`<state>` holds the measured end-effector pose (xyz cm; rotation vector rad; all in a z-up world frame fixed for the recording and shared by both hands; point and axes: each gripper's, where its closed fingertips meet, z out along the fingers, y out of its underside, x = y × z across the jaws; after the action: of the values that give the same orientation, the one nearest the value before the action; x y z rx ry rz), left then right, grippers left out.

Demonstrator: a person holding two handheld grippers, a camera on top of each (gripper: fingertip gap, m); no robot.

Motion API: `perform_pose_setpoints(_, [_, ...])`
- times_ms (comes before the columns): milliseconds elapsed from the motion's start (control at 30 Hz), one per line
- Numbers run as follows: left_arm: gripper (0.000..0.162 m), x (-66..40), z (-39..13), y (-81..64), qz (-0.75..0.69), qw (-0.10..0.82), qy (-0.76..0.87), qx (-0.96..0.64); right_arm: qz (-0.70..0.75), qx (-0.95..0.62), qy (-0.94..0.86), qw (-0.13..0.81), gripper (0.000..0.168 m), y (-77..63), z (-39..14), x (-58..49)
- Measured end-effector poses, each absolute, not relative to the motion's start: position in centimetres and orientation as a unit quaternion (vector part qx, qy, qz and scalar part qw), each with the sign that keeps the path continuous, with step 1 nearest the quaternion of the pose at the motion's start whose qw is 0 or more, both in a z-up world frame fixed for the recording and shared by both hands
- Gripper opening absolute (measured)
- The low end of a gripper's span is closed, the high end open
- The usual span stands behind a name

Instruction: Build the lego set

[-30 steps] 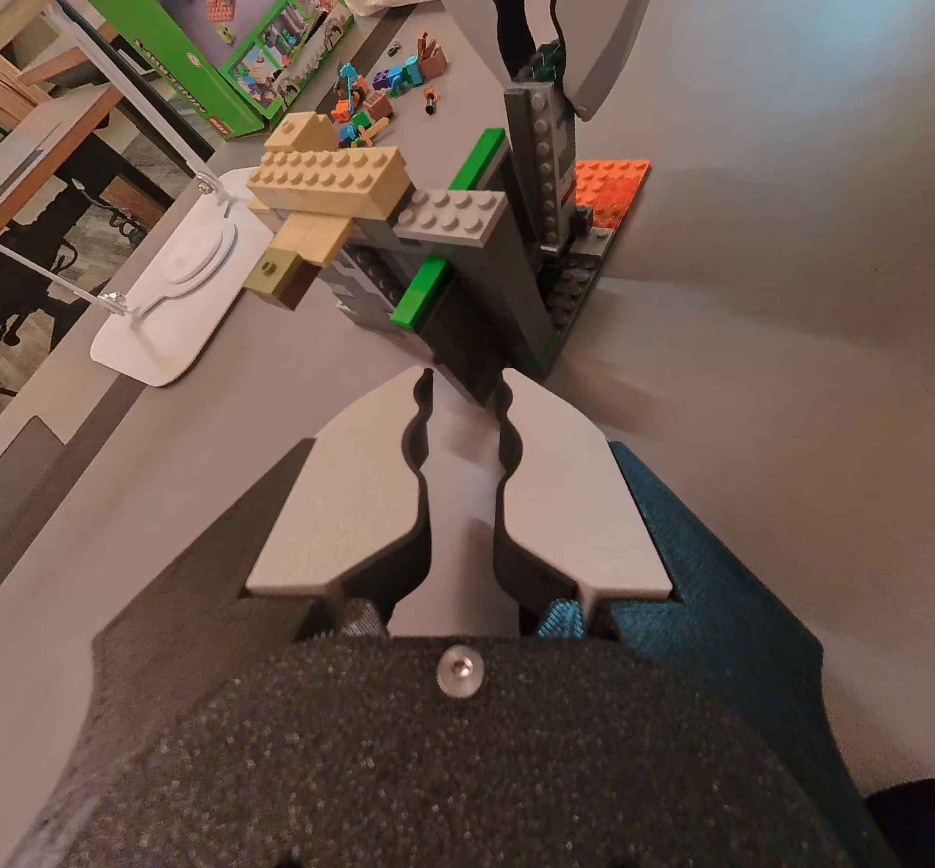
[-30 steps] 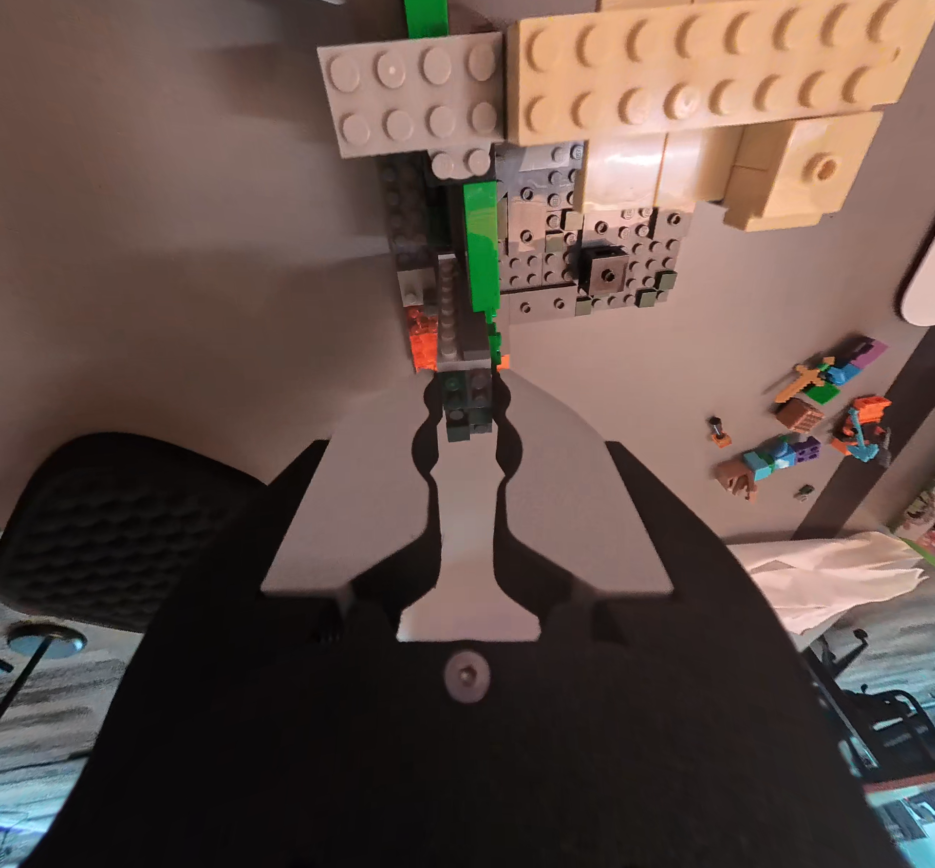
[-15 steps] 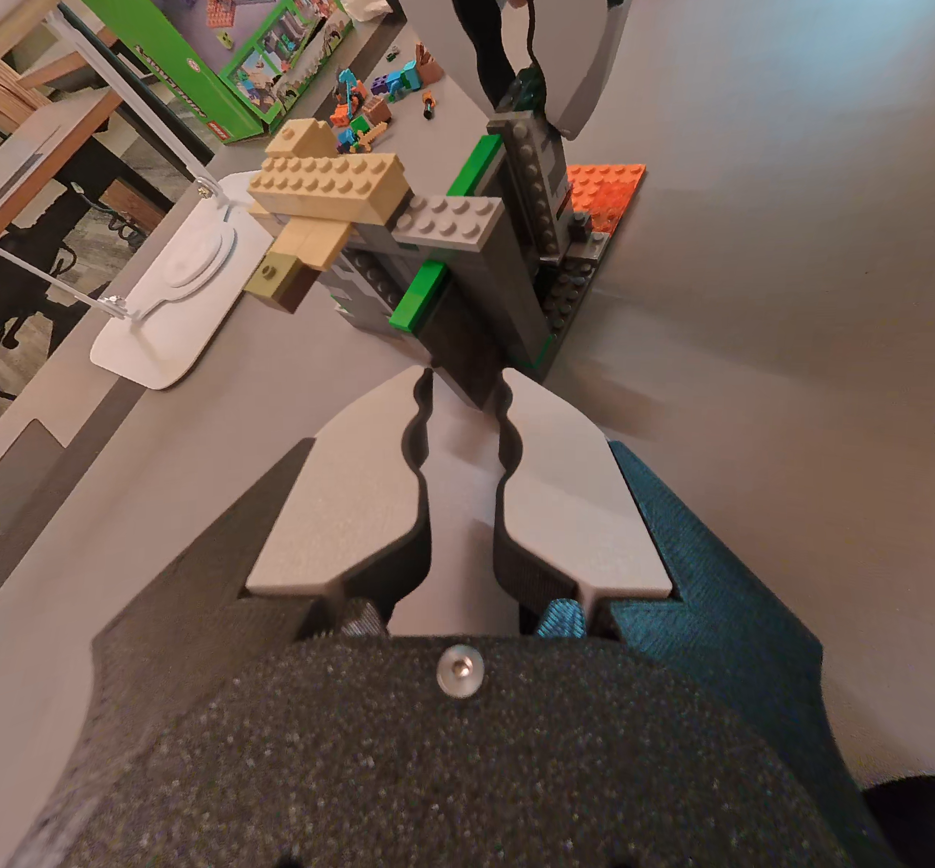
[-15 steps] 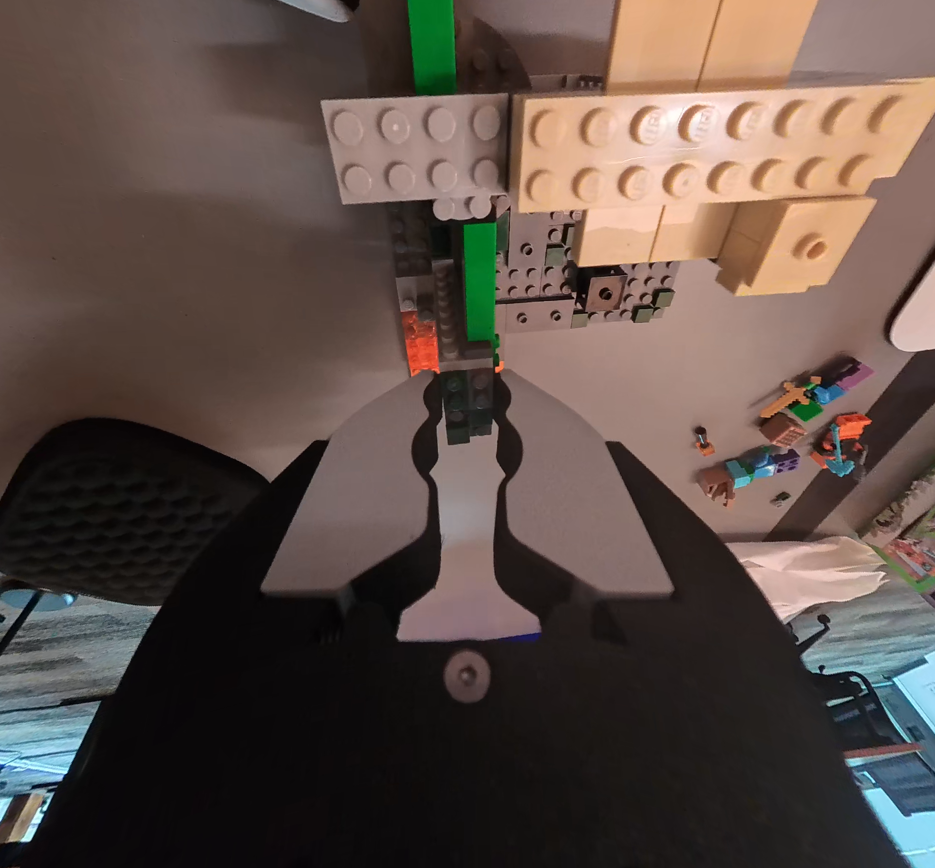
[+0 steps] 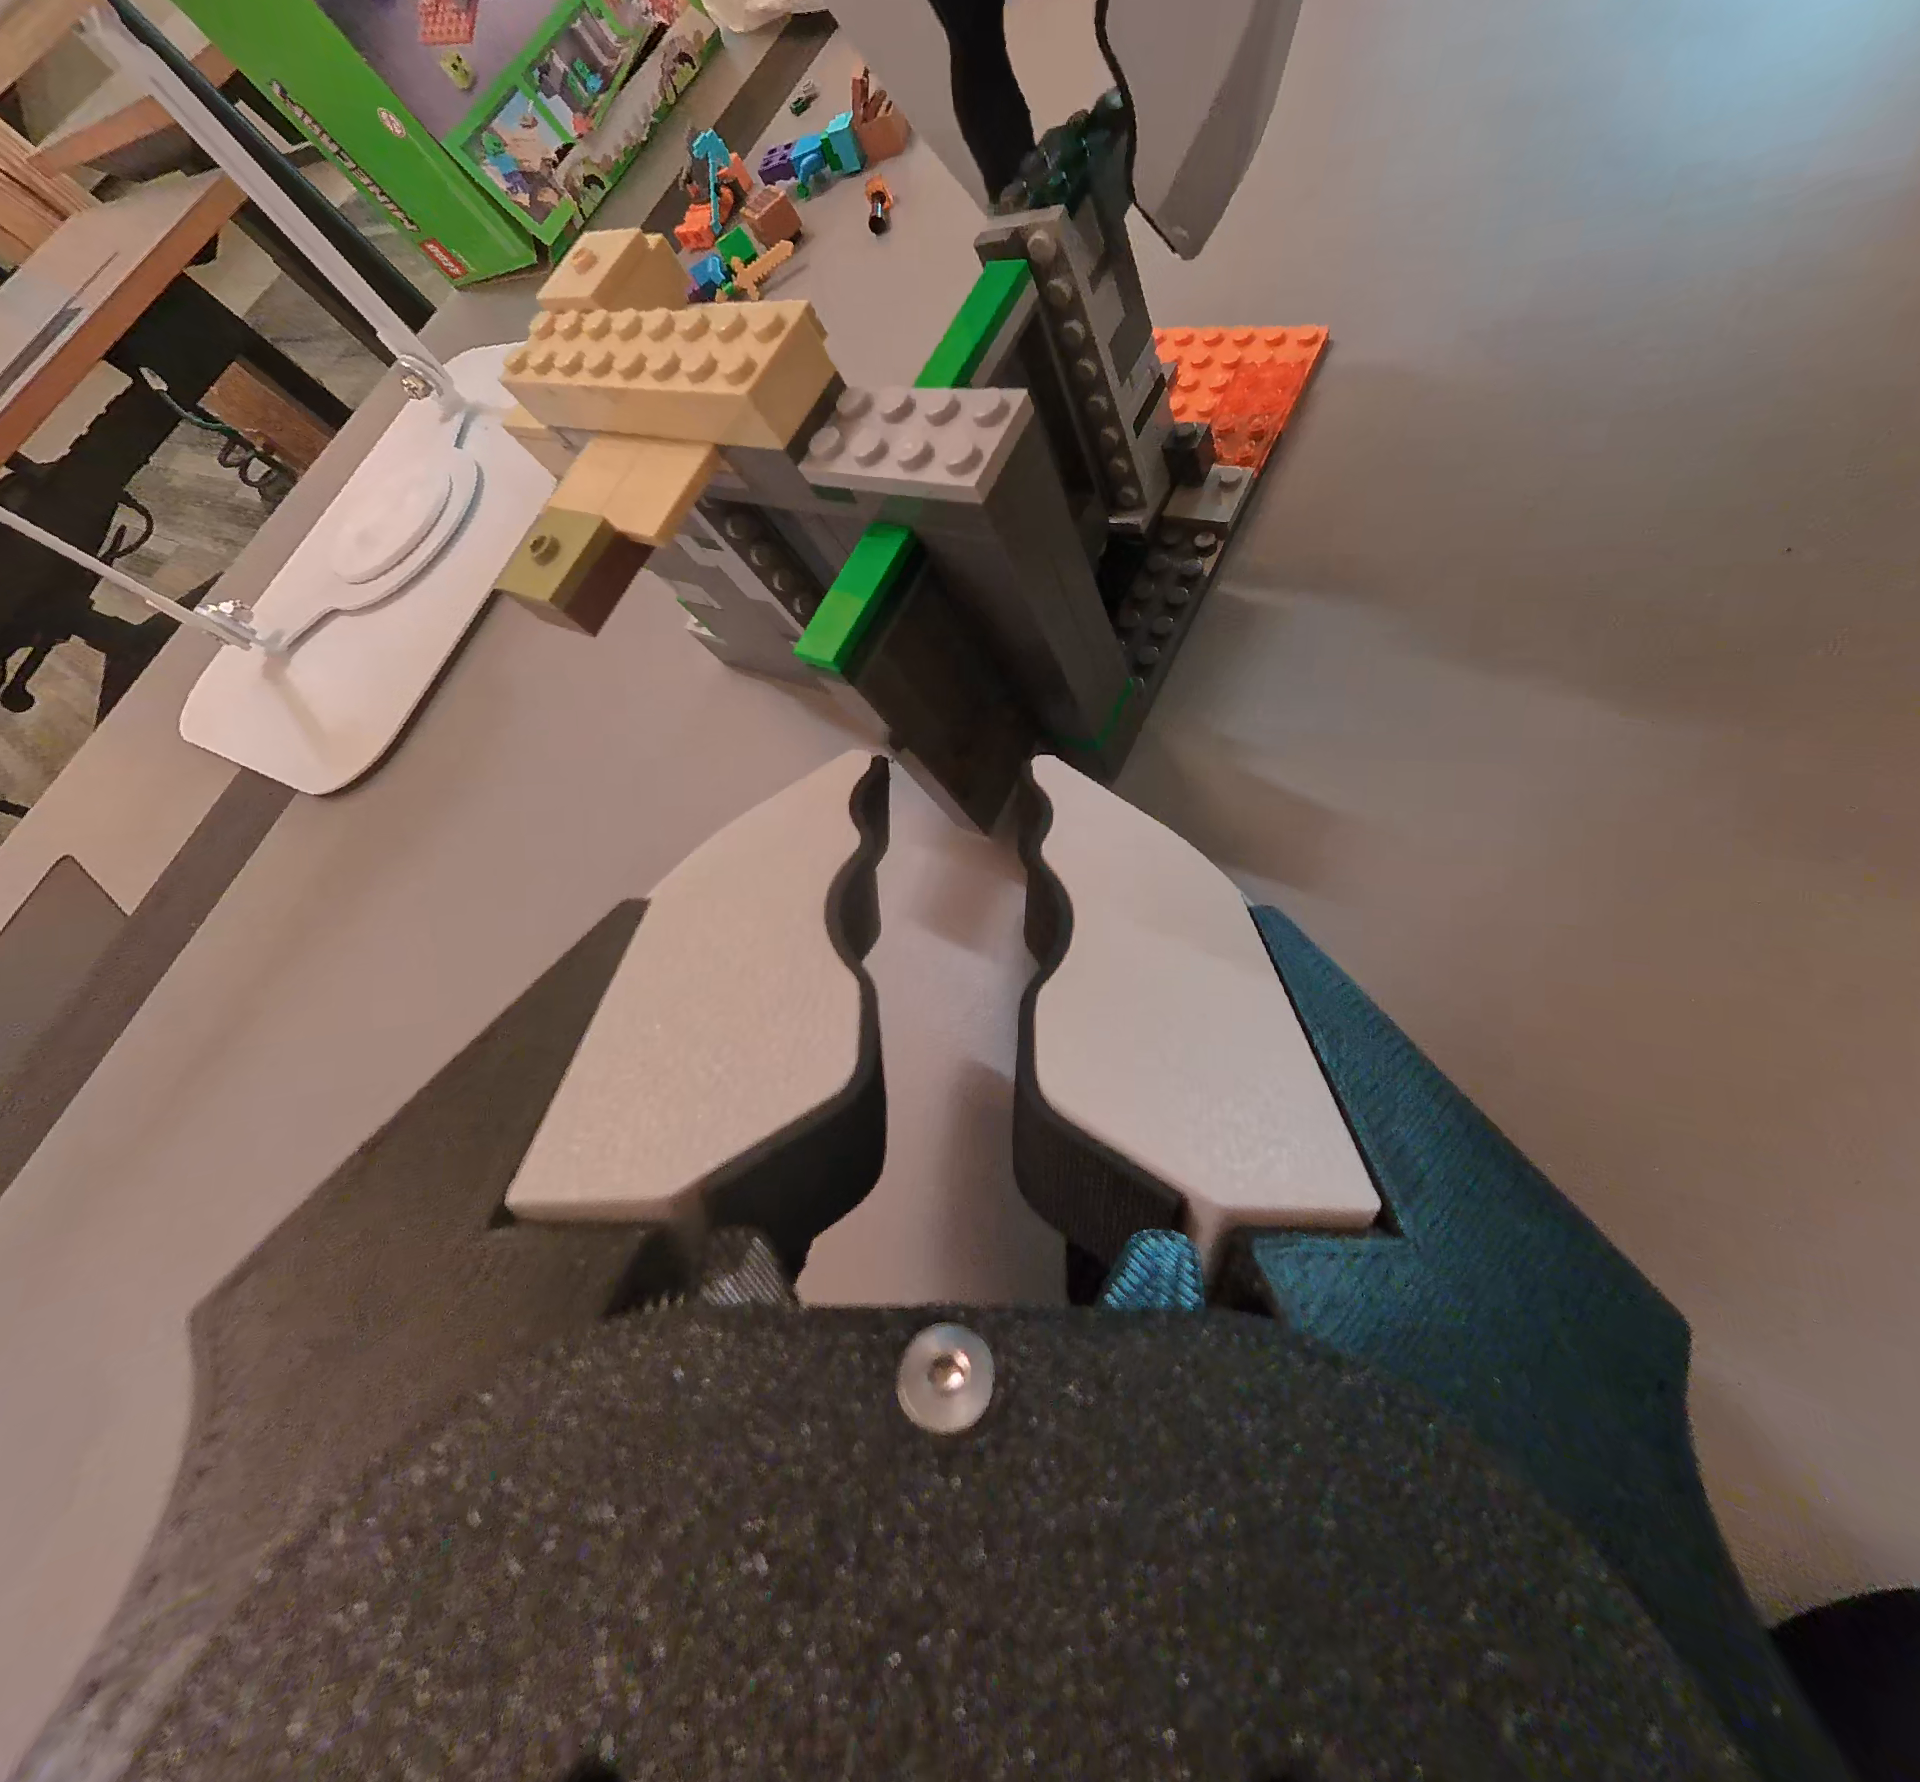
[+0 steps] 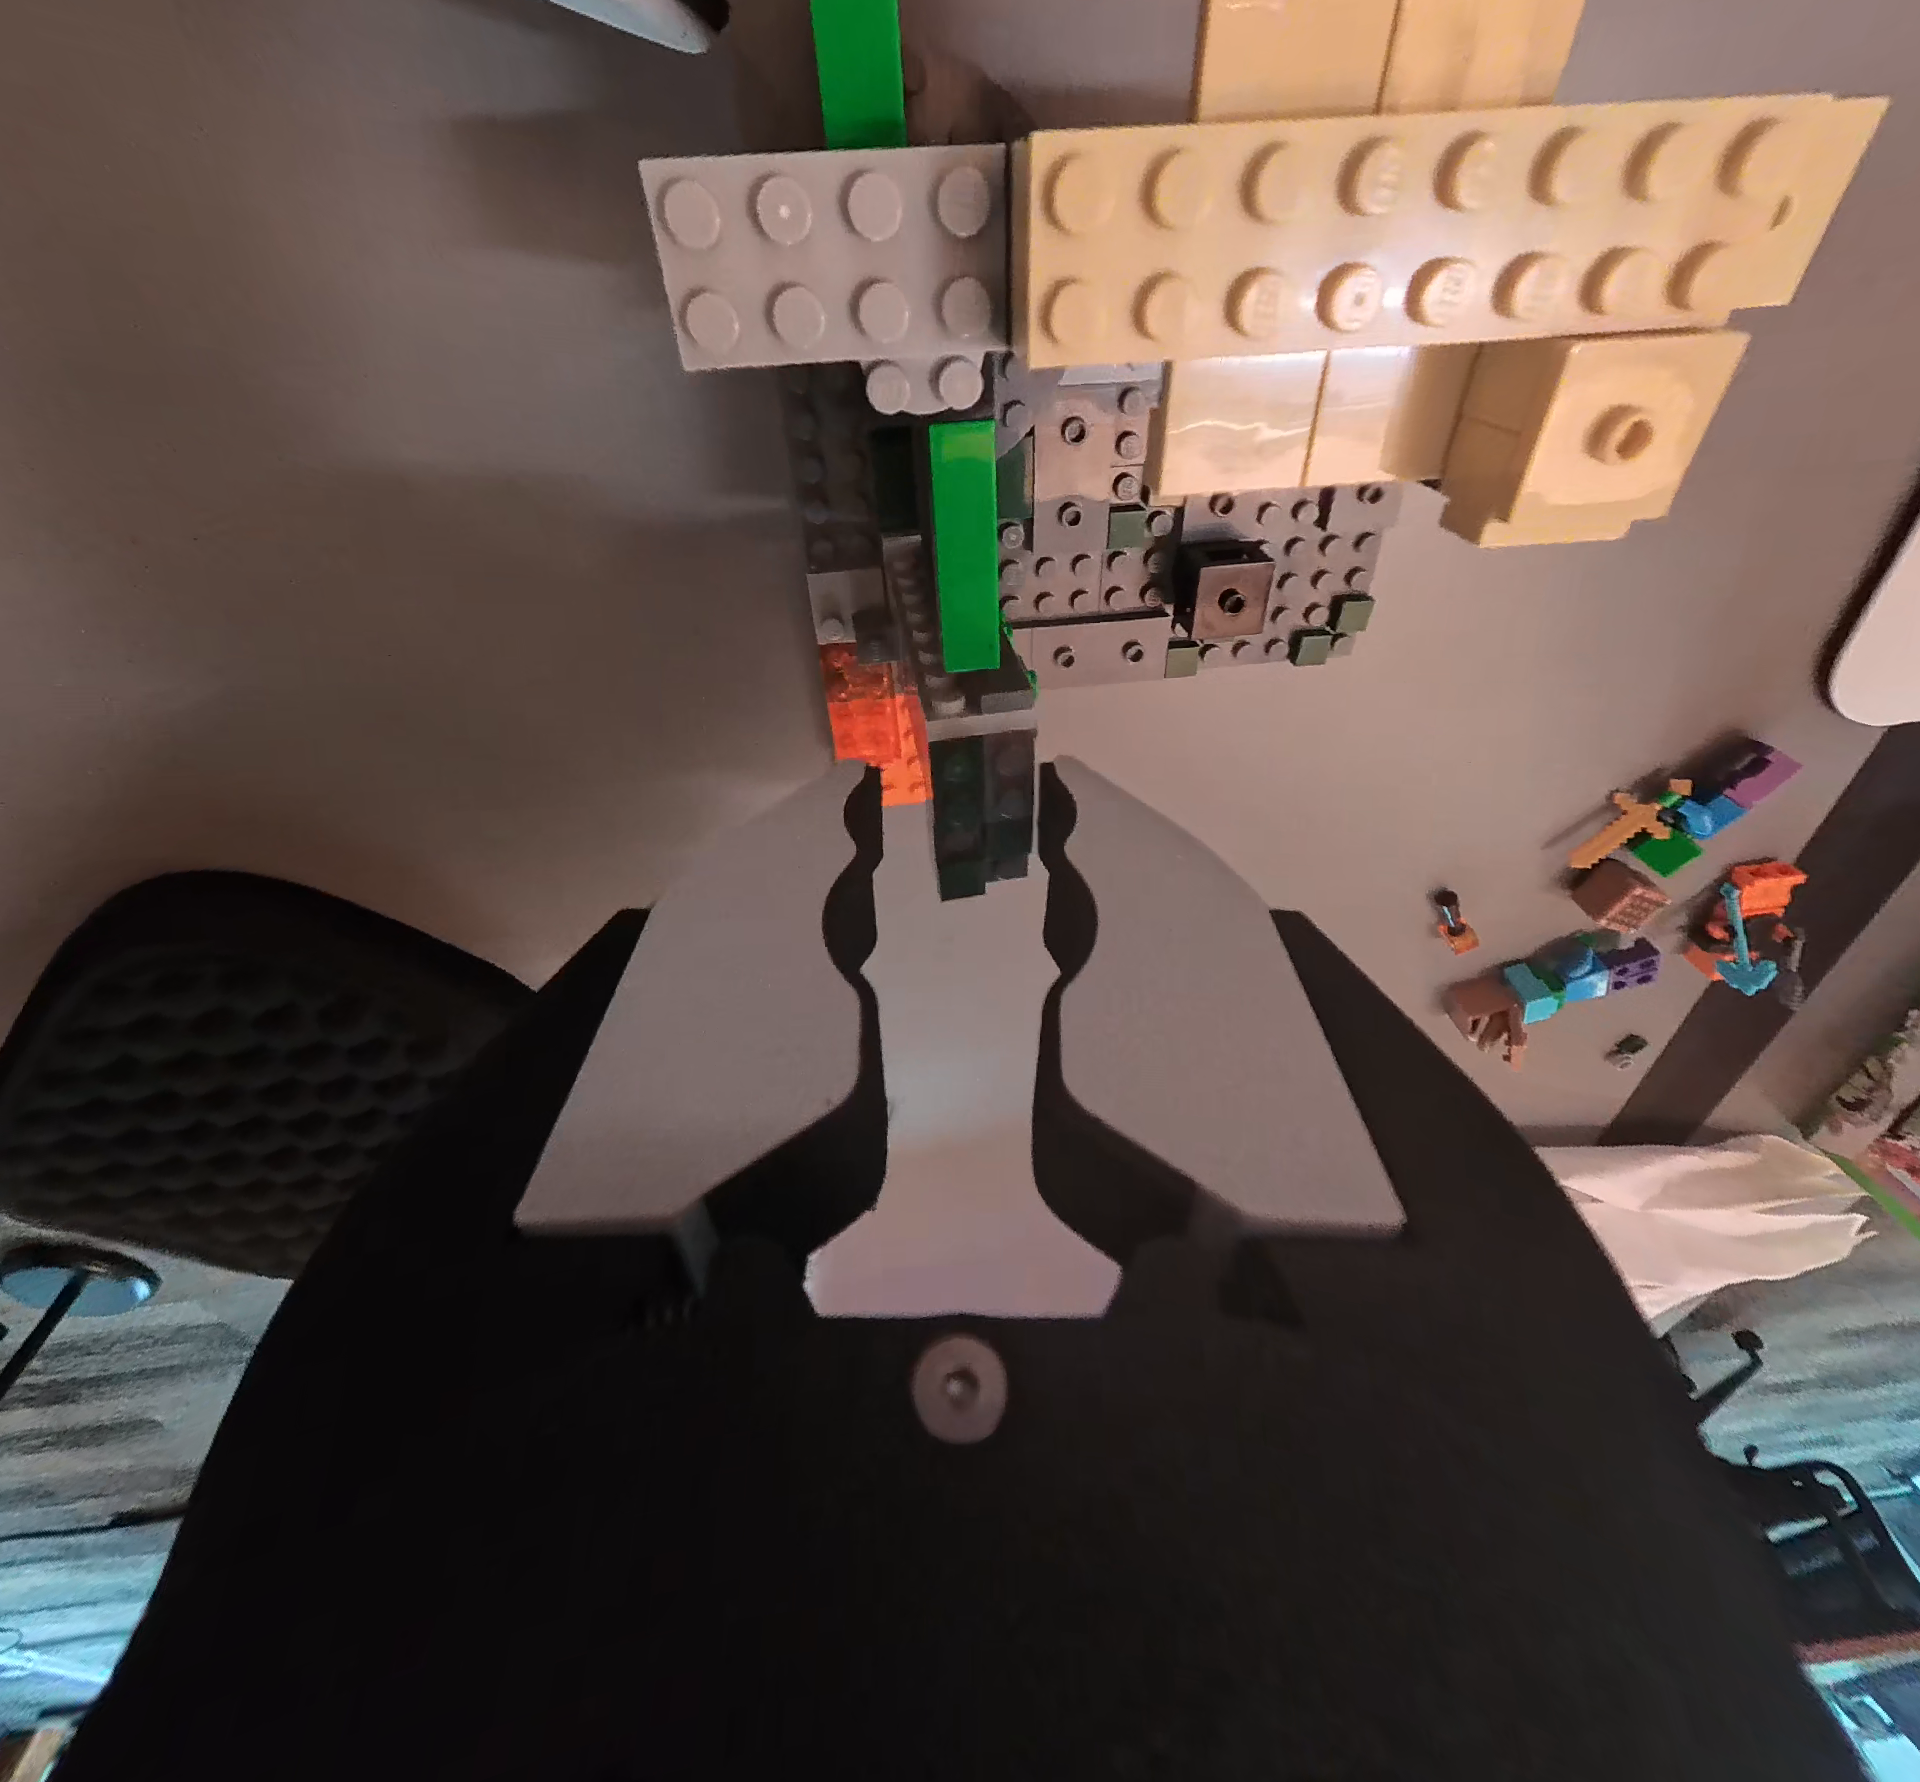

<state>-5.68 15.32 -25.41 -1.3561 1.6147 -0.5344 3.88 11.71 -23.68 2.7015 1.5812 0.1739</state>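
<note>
On the grey table [image 5: 1558, 797], the left gripper [image 5: 956, 776] clamps the lego build [image 5: 997, 589]; the right gripper [image 6: 956, 776] pinches its dark tower end [image 6: 982, 818] (both narrowly parted).

A plain grey table [image 5: 1558, 797] fills most of both views under warm, dim light. Off its edge, up and left of the left gripper, wooden furniture [image 5: 94, 278] stands on grey wood-look floor [image 5: 62, 724]. A black mesh chair [image 6: 208, 1057] sits low, left of the right gripper.

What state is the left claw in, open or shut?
Shut on the lego build: the left claw pinches its dark lower corner between both fingertips.
</note>
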Motion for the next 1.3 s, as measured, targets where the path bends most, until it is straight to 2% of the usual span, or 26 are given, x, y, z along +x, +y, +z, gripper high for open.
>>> perform_pose_setpoints(433, [0.023, -5.7, -25.3, 15.4, -0.216, 0.466, 0.657, -0.552, 0.035, 0.835, 0.548, -0.03, 0.04, 12.3, -23.6, 3.1])
perform_pose_setpoints(500, [0.023, -5.8, -25.3, 15.4, -0.216, 0.468, 0.656, -0.552, 0.03, 0.836, 0.548, -0.026, 0.038, 12.3, -23.9, 3.2])
perform_pose_setpoints(633, [0.023, -5.8, -25.3, 15.4, -0.216, 0.467, 0.656, -0.552, 0.023, 0.837, 0.545, -0.035, 0.022, 12.5, -24.1, 3.2])
perform_pose_setpoints(1300, [0.023, -5.8, -25.5, 15.3, -0.216, 0.463, 0.658, -0.553, 0.059, 0.842, 0.535, -0.04, 0.021, 12.3, -24.2, 3.1])
